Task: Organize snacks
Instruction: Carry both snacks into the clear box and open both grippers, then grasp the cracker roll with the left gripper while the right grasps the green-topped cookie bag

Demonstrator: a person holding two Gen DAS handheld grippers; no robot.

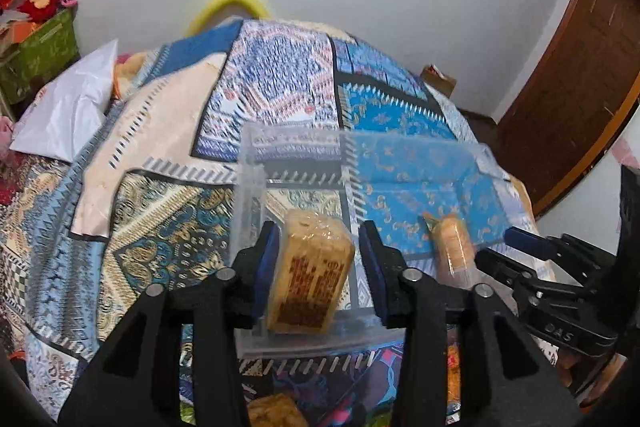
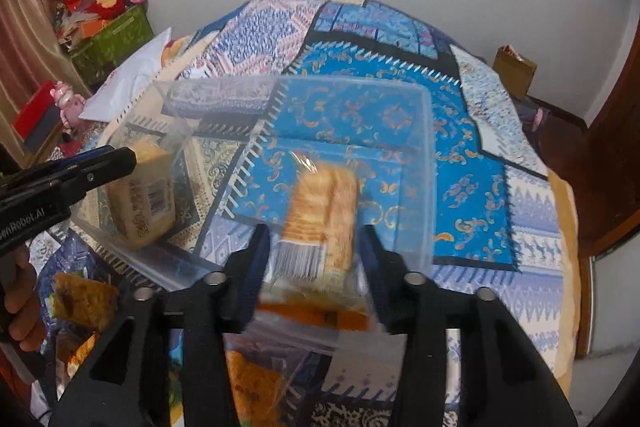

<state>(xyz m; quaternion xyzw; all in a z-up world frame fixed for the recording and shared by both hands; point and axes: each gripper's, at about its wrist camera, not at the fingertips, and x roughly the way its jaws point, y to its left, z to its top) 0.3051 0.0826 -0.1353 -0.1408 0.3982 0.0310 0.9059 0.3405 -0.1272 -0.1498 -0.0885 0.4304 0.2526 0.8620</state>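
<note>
A bed covered by a patchwork quilt (image 1: 168, 155) in blue, cream and gold fills both views, and everything sits on it. The clear plastic container (image 1: 472, 163) lies on the quilt's near part, open at the top, the pattern showing through its walls. Inside it are 2 wrapped snack packs. The tan block pack (image 1: 310, 267) is at the container's left end, between the fingers of the left gripper (image 1: 320, 267); the left pad lies against the pack, the right pad stands clear of it, so the jaws are apart. The biscuit pack (image 2: 324, 223) is toward the container's right end, blurred, between the fingers of the right gripper (image 2: 316, 259), whose jaws are also apart with gaps on both sides. More loose snacks (image 2: 84, 301) lie just outside the container's near wall.
</note>
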